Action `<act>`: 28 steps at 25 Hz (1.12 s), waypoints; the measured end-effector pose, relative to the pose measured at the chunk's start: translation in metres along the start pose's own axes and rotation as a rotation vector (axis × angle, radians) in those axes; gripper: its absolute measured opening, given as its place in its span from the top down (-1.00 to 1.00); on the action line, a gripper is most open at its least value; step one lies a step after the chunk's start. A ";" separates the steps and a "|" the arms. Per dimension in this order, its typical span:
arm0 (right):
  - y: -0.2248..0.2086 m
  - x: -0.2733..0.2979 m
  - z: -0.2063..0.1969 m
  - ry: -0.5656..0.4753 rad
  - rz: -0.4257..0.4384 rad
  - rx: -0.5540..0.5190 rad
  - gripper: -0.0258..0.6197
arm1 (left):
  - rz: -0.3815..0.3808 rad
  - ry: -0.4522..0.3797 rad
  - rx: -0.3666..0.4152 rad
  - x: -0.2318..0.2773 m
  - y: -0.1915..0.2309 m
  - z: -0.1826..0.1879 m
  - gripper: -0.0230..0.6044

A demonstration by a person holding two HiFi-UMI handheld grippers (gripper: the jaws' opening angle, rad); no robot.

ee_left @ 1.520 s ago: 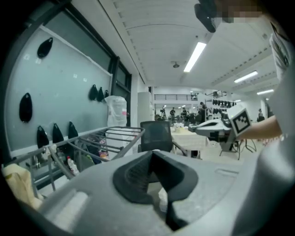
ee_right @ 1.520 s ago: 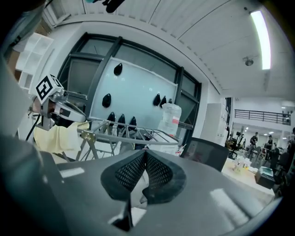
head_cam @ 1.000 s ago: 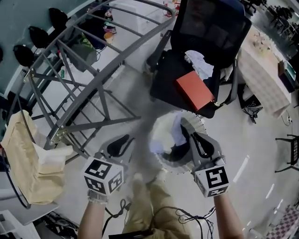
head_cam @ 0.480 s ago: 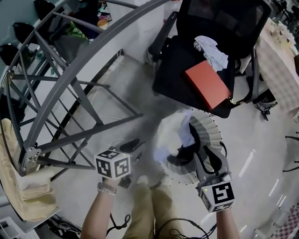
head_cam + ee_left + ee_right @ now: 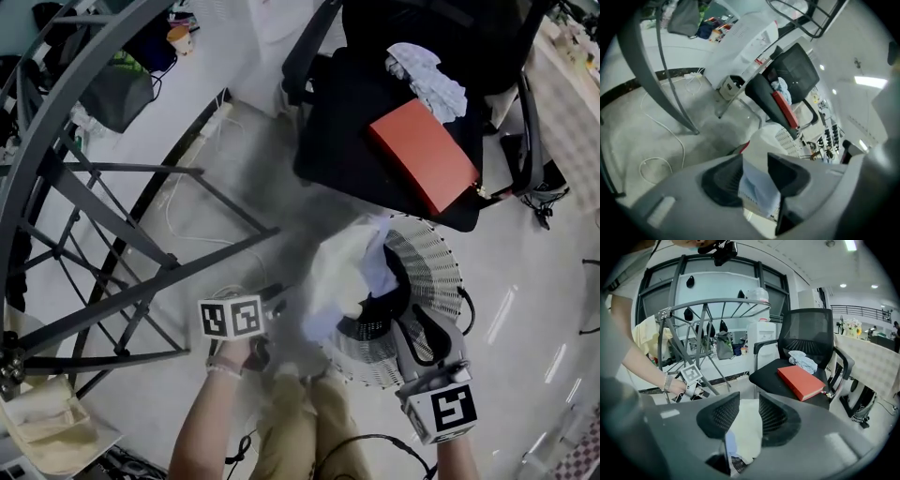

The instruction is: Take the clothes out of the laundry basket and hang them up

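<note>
- Head view: white laundry basket (image 5: 436, 267) on the floor near the black chair (image 5: 347, 141); cream garment (image 5: 337, 267) heaped over its left rim.
- Left gripper view: my left hand-held gripper (image 5: 754, 161) is opening its jaws, pale blue cloth (image 5: 759, 194) between them.
- Right gripper view: my right hand-held gripper (image 5: 749, 405) stands spread, pinching nothing, above the cream garment.

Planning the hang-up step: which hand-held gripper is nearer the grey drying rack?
Left. The left hand-held gripper, jaws opening with pale blue cloth between them, is beside the drying rack. The right hand-held gripper hovers over the laundry basket, farther away.
</note>
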State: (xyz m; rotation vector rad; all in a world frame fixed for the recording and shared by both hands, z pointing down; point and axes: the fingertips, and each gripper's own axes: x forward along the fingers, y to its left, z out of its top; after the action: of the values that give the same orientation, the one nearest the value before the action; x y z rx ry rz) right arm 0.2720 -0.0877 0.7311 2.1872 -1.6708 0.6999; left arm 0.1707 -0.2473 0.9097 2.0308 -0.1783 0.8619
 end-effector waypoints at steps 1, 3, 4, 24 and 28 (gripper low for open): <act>0.000 0.004 -0.005 0.001 -0.001 -0.014 0.56 | -0.001 -0.002 -0.023 0.006 0.007 -0.002 0.41; 0.000 0.008 -0.017 0.010 0.000 -0.040 0.56 | -0.015 -0.016 -0.073 0.017 0.016 -0.007 0.40; 0.000 0.009 -0.022 0.016 0.001 -0.042 0.56 | -0.031 -0.023 -0.100 0.022 0.018 -0.009 0.38; -0.023 -0.022 -0.032 0.006 -0.060 0.031 0.56 | -0.085 -0.094 0.034 0.017 -0.031 0.014 0.88; -0.024 -0.039 -0.012 0.000 -0.070 0.031 0.56 | -0.092 -0.106 0.145 -0.013 -0.069 0.031 0.88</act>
State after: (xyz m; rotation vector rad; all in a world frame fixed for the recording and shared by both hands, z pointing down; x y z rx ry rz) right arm 0.2846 -0.0432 0.7215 2.2552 -1.5848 0.7116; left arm 0.2061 -0.2333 0.8434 2.2037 -0.0821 0.7288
